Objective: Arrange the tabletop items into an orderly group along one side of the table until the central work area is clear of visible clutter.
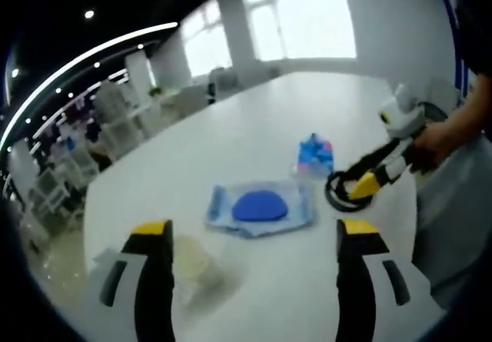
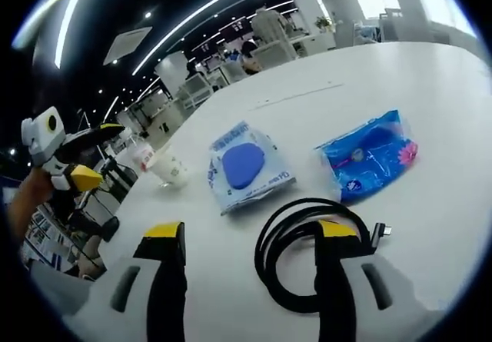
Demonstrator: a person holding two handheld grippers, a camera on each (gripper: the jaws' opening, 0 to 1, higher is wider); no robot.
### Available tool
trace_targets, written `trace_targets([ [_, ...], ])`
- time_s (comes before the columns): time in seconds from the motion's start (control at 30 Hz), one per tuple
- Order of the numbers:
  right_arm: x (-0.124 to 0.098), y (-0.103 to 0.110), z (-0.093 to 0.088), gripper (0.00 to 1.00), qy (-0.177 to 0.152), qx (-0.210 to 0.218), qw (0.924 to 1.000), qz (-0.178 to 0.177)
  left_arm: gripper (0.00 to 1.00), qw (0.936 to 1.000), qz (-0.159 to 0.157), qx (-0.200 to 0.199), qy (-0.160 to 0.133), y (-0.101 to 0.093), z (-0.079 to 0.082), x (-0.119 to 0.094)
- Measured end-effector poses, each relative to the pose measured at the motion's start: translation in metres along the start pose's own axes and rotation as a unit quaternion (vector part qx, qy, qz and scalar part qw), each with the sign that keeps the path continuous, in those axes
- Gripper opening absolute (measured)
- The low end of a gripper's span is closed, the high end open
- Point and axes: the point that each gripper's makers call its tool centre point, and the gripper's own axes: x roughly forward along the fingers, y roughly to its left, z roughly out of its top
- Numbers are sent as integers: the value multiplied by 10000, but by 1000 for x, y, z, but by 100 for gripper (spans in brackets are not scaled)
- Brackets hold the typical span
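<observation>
A white-and-blue pack with a blue oval (image 1: pixel 260 207) (image 2: pixel 244 165) lies on the white table (image 1: pixel 292 104) (image 2: pixel 384 73), just ahead of my open left gripper (image 1: pixel 254 230). Beyond it lies a blue printed packet (image 1: pixel 315 156) (image 2: pixel 369 154). A black cable coil (image 1: pixel 330 192) (image 2: pixel 304 205) rests on the table in front of my open right gripper (image 2: pixel 251 234), whose right jaw overlaps the loop. A blurred clear cup (image 1: pixel 196 269) (image 2: pixel 171 169) stands by my left jaw. The right gripper (image 1: pixel 367 174) reaches in from the right; the left gripper (image 2: pixel 81 157) appears at far left.
A person's hand (image 1: pixel 430 142) holds the right gripper near the table's edge. White chairs and desks (image 2: pixel 269 34) stand past the far side. Bare tabletop stretches toward the windows (image 1: pixel 304 19).
</observation>
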Motion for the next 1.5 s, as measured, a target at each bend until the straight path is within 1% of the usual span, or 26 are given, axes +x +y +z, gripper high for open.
trace_targets([
  [0.13,0,0,0,68,0,-15,10000,-12,83,9999,-81,108,50,6,4,10],
  [0.4,1,-1,-2,67,19,-27,10000,-16,81,9994,-247,226,94,12,13,26],
  [0.63,6,3,-6,66,101,-104,9999,18,78,9988,-389,246,144,19,17,41],
  [0.87,10,1,3,65,26,-105,9999,14,75,9978,-503,367,237,28,25,55],
  [0.93,12,1,5,65,12,-82,10000,0,73,9974,-549,401,252,30,27,59],
  [1.0,15,-1,6,66,0,-136,9999,-83,72,9968,-613,424,292,34,27,65],
  [1.13,19,-1,7,66,-19,-128,9999,-111,71,9955,-735,441,405,37,24,76],
  [1.4,27,0,9,65,-26,-111,9998,-164,62,9920,-945,554,631,48,17,100],
  [1.5,31,0,9,63,-8,-78,9998,-166,61,9901,-1001,601,779,50,12,108],
])
